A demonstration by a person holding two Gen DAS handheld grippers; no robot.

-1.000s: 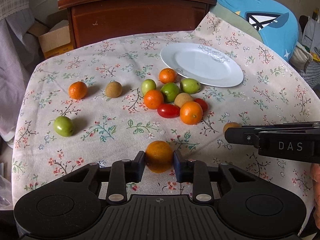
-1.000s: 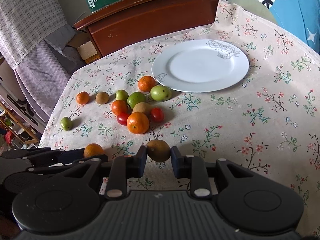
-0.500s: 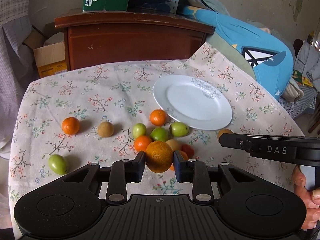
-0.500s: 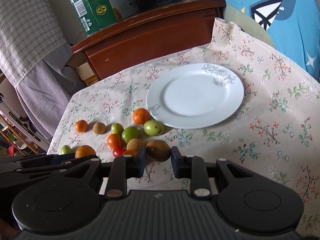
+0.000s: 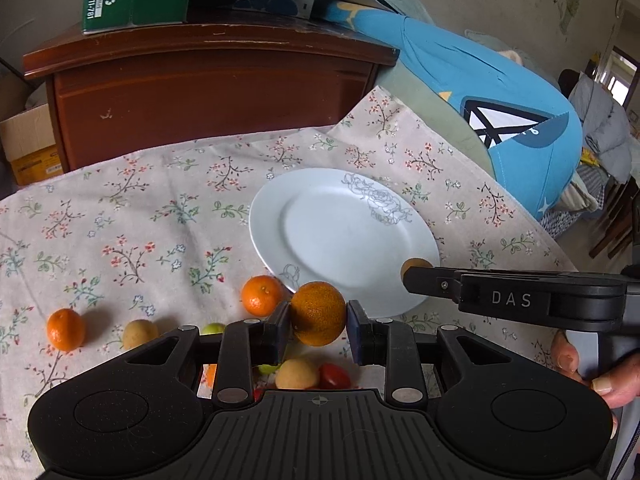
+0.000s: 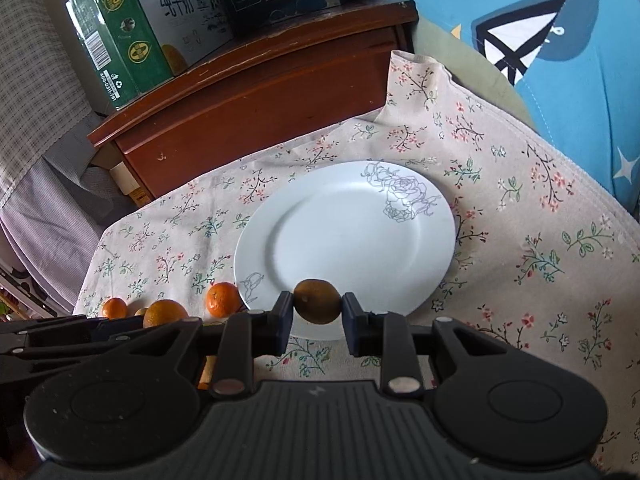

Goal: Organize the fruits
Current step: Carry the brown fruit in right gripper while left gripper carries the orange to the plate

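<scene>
Jaws of left gripper (image 5: 318, 320) clamped on round orange (image 5: 318, 313), right gripper (image 6: 317, 315) on brown fruit (image 6: 317, 301), long axis crosswise.

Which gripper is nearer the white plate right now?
Right. The right gripper overlaps the white plate front rim; the left gripper sits at its near-left edge.

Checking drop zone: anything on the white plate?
White plate shows bare, only its printed rose. The brown fruit held in the right gripper covers part of its near rim.
</scene>
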